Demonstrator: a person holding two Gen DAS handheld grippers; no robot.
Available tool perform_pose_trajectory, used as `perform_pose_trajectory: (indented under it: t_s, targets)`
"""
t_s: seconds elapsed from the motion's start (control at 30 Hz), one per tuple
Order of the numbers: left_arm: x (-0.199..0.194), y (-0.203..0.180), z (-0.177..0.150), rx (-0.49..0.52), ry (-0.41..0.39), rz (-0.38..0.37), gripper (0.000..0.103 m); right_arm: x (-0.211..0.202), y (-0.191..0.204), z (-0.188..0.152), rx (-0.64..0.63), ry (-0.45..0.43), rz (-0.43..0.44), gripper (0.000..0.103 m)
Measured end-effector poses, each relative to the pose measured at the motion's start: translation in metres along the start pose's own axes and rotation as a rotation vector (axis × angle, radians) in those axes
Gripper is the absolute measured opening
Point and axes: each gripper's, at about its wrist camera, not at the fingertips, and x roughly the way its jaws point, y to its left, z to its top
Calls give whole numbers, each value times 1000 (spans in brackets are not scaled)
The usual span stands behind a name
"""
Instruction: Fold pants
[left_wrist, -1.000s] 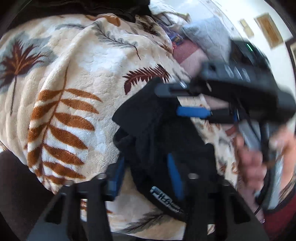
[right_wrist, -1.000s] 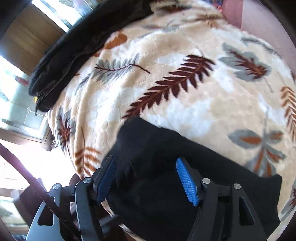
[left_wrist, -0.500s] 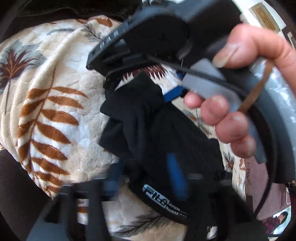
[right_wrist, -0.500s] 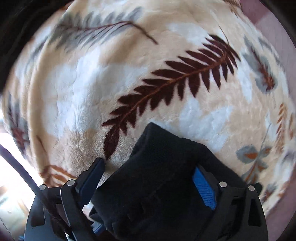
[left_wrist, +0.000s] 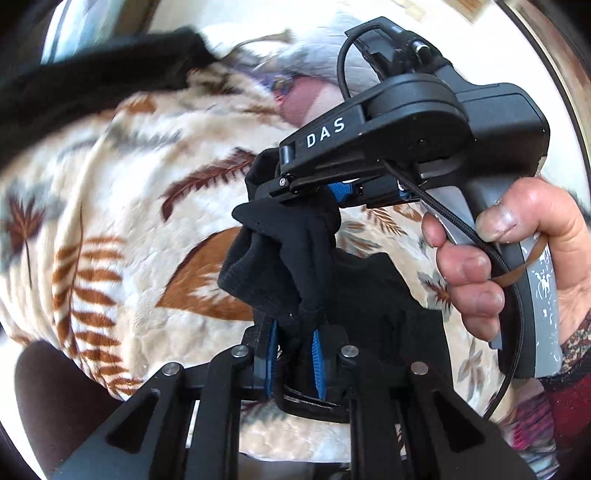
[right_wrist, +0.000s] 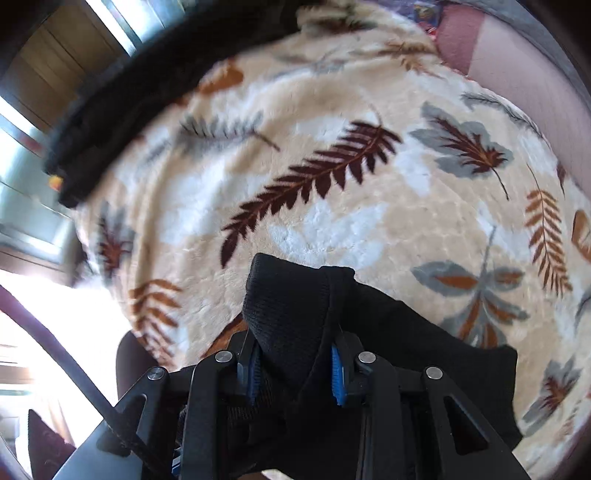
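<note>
Pants (left_wrist: 295, 266): black, bunched at frame centre over blanket (left_wrist: 147, 206) | left claw (left_wrist: 295, 363): just closed, hem pinched | right claw (right_wrist: 295, 373): just closed on cuff | advice: both corners are best lifted level, kept taut, edges matched before laying down.

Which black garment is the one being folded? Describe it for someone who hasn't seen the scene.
Start from the cream leaf-print blanket. A long black garment lies along its far edge, untouched. The black pants are the bunched piece at the near edge, pinched by both the left gripper and the right gripper.
</note>
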Motion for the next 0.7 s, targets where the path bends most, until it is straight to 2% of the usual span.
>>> perform_pose_trajectory:
  t_s: [0.13, 0.3, 0.53, 0.7]
  targets:
    - [-5, -40, 0, 144, -1, 12, 15, -37, -30, -24, 50, -115, 90, 31]
    - [7, -102, -5, 315, 22, -15, 15, -73, -81, -61, 146, -229, 134, 31]
    - [45, -177, -28, 504, 80, -33, 15, -89, -161, -121, 313, -293, 156, 31]
    - [64, -205, -46, 605, 145, -22, 18, -77, -207, -156, 421, -307, 185, 32]
